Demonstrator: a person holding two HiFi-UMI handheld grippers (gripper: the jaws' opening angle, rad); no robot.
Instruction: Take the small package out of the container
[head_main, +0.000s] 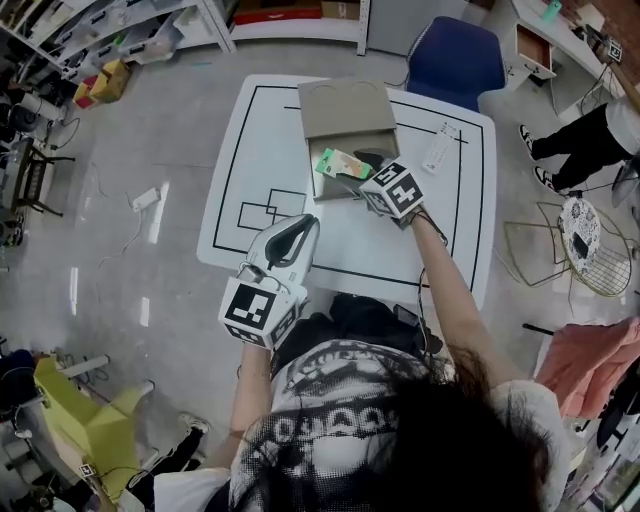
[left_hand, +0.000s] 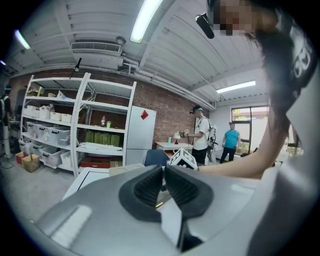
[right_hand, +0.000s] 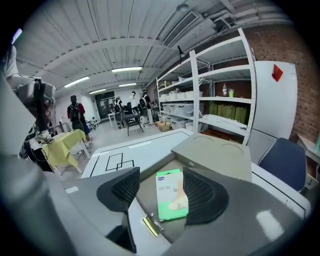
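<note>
Plainly the right gripper (right_hand: 161, 186) is nearer. Its jaws are spread, framing the small package (right_hand: 171, 200), which lies flat inside the open container (right_hand: 215, 155) with its long axis along the jaws. The left gripper (left_hand: 163, 184) hangs well back, pressed together and empty.

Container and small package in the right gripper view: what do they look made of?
Container: matte grey-beige, with flat stiff panels and a lid folded back, so probably rigid board or wood. A brass-coloured clasp, apparently metal, sits on its front edge. Small package: thin and flat with green and white print, likely printed card or plastic film; which one is unclear.
</note>
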